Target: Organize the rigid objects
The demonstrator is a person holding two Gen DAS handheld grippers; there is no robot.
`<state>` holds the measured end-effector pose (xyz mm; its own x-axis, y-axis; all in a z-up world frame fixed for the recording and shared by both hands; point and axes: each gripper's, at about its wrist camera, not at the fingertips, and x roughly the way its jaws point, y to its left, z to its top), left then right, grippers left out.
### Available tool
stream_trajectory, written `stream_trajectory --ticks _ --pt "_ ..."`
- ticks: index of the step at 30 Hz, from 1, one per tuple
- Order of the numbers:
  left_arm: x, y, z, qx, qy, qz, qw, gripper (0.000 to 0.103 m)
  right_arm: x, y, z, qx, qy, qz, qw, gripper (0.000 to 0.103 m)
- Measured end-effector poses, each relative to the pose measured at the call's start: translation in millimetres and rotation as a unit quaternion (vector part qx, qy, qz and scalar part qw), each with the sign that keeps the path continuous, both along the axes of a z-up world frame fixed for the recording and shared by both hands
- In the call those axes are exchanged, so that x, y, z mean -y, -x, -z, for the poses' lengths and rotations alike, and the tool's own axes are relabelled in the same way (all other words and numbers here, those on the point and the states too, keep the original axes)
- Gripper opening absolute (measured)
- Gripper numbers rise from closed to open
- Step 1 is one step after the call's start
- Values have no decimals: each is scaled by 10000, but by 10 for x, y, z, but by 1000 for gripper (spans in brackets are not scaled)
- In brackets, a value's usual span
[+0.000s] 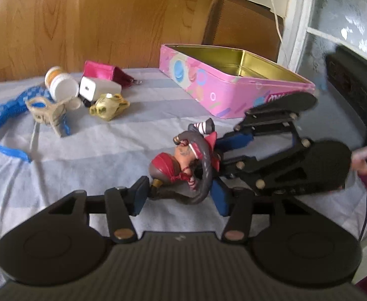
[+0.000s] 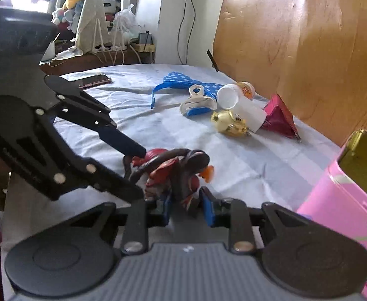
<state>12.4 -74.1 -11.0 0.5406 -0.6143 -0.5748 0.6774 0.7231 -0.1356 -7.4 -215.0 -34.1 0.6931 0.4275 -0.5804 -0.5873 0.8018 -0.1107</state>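
A toy figurine [image 1: 183,155] with a red head and a dark looping tail lies on the pale sheet, also visible in the right wrist view as the figurine [image 2: 180,165]. My left gripper [image 1: 180,198] has its blue pads against both sides of the figurine's base. From the right, my right gripper [image 1: 223,153] clamps the figurine's other end; in its own view the right gripper [image 2: 187,207] has narrow jaws pressed on a dark and red part. The left gripper [image 2: 139,173] enters that view from the left. An open pink tin [image 1: 208,82] with a gold inside stands behind.
A cluster lies at the back: pill bottle [image 1: 60,85], white charger [image 1: 95,90], magenta pouch [image 1: 103,71], gold trinket [image 1: 108,105], hair claw [image 1: 50,113], blue dotted headband [image 1: 2,110]. A phone [image 2: 93,81] lies at the far edge. A wooden headboard [image 2: 296,37] rises behind.
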Motion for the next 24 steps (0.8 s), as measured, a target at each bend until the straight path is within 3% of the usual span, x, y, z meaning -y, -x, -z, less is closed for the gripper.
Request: stream_trajectory --ticks 3,6,9,13,17,21,22,24 --pt "13 -3 -95 19 186 -16 9998 55 -47 161 -37 260 -4 233 9994 24" --pt "195 -4 -331 298 269 263 9988 54 75 251 -223 629 -39 570 9964 24" --pt "571 -74 -607 661 247 596 9957 54 289 361 -445 1159 171 1035 9877 24" --pt "1228 -240 -816 1049 244 993 9892 54 777 366 -654 1501 297 1866 9704 25" --pt "1874 -482 -755 1056 148 1142 9877 55 1289 185 -629 1326 413 2512 9579 25" --pt "2221 -667 -584 654 -116 766 9948 67 1610 -60 -446 802 354 2956 9513 25" --pt "2225 -663 -585 637 -124 631 9959 70 1640 -87 -433 837 398 3140 9449 40" --pt "2078 -624 -649 570 73 534 9969 72 1678 -87 -467 914 299 3265 9403 58"
